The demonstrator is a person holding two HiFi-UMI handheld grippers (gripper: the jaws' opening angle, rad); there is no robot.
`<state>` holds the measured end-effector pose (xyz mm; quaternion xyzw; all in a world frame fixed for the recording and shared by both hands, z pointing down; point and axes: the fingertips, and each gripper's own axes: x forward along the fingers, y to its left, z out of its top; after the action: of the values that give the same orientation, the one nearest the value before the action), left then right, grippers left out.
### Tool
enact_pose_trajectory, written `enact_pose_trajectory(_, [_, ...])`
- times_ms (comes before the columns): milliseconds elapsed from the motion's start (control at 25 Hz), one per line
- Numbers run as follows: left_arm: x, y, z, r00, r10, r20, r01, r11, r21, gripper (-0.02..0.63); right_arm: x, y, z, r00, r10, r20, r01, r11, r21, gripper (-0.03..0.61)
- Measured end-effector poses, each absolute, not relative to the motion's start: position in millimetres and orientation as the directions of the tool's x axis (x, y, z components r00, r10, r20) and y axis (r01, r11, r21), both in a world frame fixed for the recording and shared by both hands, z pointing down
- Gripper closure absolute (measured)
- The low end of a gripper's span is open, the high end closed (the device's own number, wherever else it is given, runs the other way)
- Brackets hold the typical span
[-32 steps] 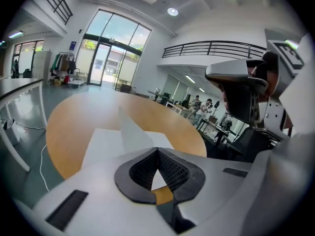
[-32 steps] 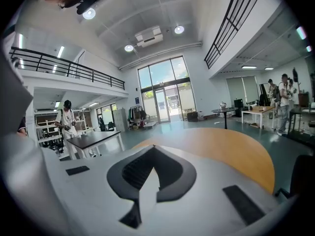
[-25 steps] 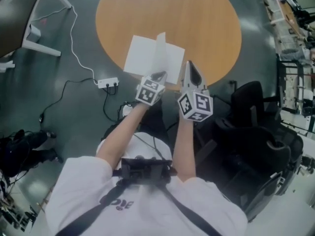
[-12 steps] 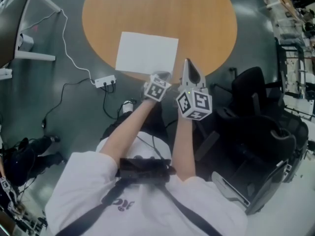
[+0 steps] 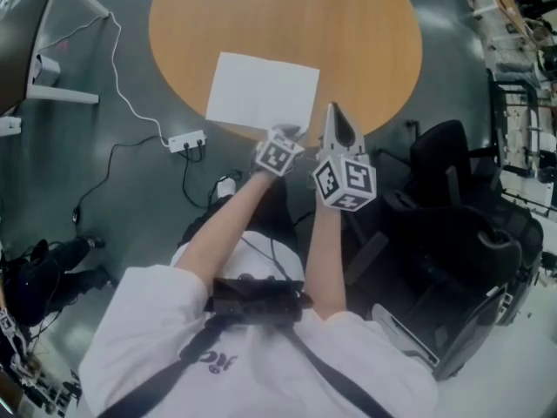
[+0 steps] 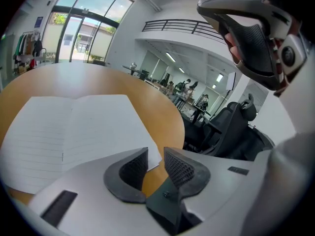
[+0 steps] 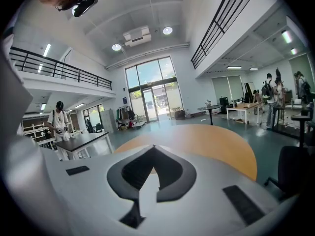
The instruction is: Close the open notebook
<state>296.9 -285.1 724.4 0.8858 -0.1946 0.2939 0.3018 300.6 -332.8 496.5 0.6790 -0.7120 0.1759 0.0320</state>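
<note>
Judging notebook [image 6: 74, 132] not yet closed: lined spread flat at near edge of table [image 5: 348, 24]. Left gripper [image 6: 155, 155] just loosened, page corner at gap, not gripped. Right gripper [image 7: 153, 149] clenched, empty. Closing remains.

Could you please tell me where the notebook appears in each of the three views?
Head view: the notebook lies upper centre, at the near edge of the round wooden table.
Left gripper view: the notebook fills the lower left.
Right gripper view: not in it.
Shared landmark: the round wooden table, seen in all three.
</note>
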Motion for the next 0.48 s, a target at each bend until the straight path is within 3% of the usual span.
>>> enact_pose_trajectory(80, [296,-281,721,0.773,-0.152,0.617,-0.507,-0.732,0.455,0.443,297,-334,496,-0.088,-0.955,0.283,-0.979,0.03,-0.204,0.555])
enact_pose_trajectory(160, [292,-277,718,0.786,-0.137,0.603,-0.495,-0.724,0.48,0.402,293,-337,494,-0.101,-0.955,0.28,-0.979,0.045,-0.201,0.555])
enact_pose_trajectory(280, [268,-277,714,0.782,-0.169,0.6,-0.52,-0.708,0.478,0.391,287,-340,492,-0.117,-0.954,0.277,-0.979,0.063,-0.196,0.555])
enact_pose_trajectory(480, [193,-307,699,0.73,-0.387,0.563,-0.661,-0.61,0.438,0.391,271,-345,492,-0.147,-0.95,0.275,-0.977,0.096,-0.19,0.555])
